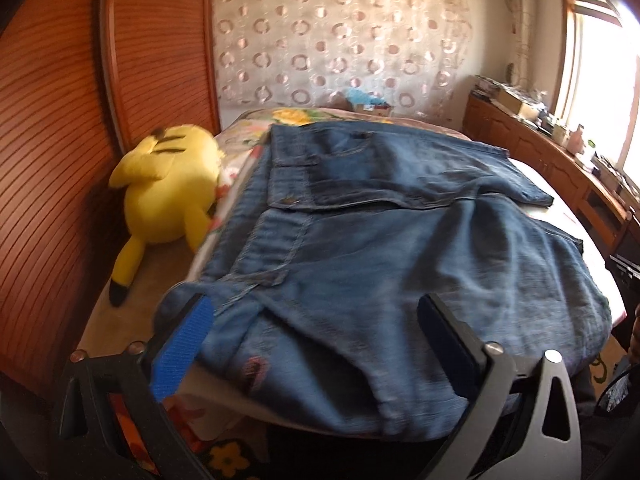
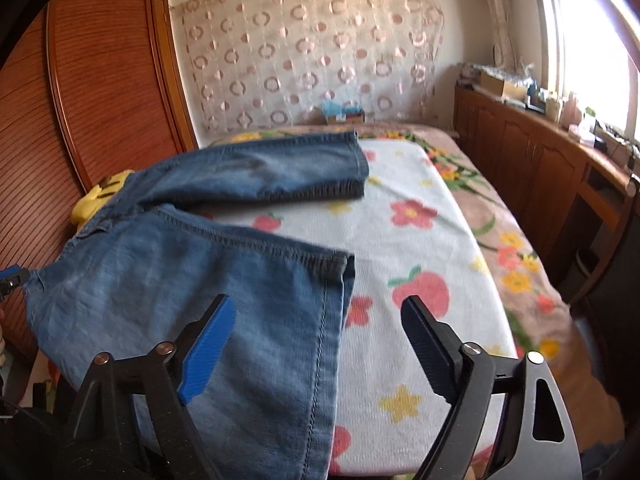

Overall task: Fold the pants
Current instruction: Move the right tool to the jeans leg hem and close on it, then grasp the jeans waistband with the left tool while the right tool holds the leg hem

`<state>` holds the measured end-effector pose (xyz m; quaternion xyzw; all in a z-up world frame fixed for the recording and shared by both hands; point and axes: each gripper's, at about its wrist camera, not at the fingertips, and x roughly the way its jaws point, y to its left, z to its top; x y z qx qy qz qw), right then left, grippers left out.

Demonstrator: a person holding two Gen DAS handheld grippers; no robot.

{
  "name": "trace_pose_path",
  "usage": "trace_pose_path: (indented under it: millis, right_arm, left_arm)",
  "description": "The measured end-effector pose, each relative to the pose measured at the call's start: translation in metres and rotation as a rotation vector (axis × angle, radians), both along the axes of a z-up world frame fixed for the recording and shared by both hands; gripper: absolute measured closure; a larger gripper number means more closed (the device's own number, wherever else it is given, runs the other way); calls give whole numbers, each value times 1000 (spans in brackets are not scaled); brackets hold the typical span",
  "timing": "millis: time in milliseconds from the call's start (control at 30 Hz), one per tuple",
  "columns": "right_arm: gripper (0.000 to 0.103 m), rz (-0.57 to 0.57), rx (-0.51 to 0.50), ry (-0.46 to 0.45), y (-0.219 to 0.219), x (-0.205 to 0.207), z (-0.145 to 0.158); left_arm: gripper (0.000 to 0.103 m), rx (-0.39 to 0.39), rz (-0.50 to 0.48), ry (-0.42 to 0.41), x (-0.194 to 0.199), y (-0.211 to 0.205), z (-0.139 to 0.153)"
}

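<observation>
Blue denim pants (image 1: 400, 240) lie spread on the bed, waistband toward the left, legs running right. My left gripper (image 1: 312, 320) is open, its wide-apart fingers on either side of the pants' near waist corner, where the cloth hangs over the bed's edge. In the right wrist view both legs show: the far leg (image 2: 272, 176) and the near leg (image 2: 180, 280), whose hem ends mid-bed. My right gripper (image 2: 316, 316) is open over the near leg's hem side, with the blue pad (image 2: 208, 348) above the denim and the other finger over the blanket.
A flowered blanket (image 2: 420, 240) covers the bed. A yellow plush toy (image 1: 168, 188) lies at the bed's left side, against the ribbed wooden panels (image 1: 52, 160). Wooden cabinets (image 2: 540, 168) with clutter on top run under the window along the right. A small box (image 2: 344, 112) sits at the bed's far end.
</observation>
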<state>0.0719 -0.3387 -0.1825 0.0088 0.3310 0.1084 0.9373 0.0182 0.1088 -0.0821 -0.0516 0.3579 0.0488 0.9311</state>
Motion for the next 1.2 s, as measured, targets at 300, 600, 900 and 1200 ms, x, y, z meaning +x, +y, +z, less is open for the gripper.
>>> trace_pose_path:
  millis: [300, 600, 900, 1200]
  right_arm:
    - [24, 20, 7, 40, -8, 5, 11]
    - [35, 42, -7, 73, -13, 3, 7]
    - [60, 23, -24, 80, -12, 11, 0]
    - [100, 32, -48, 73, -14, 9, 2]
  left_arm:
    - [23, -12, 96, 27, -9, 46, -20]
    - [31, -38, 152, 57, -6, 65, -37]
    - [40, -91, 159, 55, -4, 73, -45]
    - [78, -122, 137, -14, -12, 63, -31]
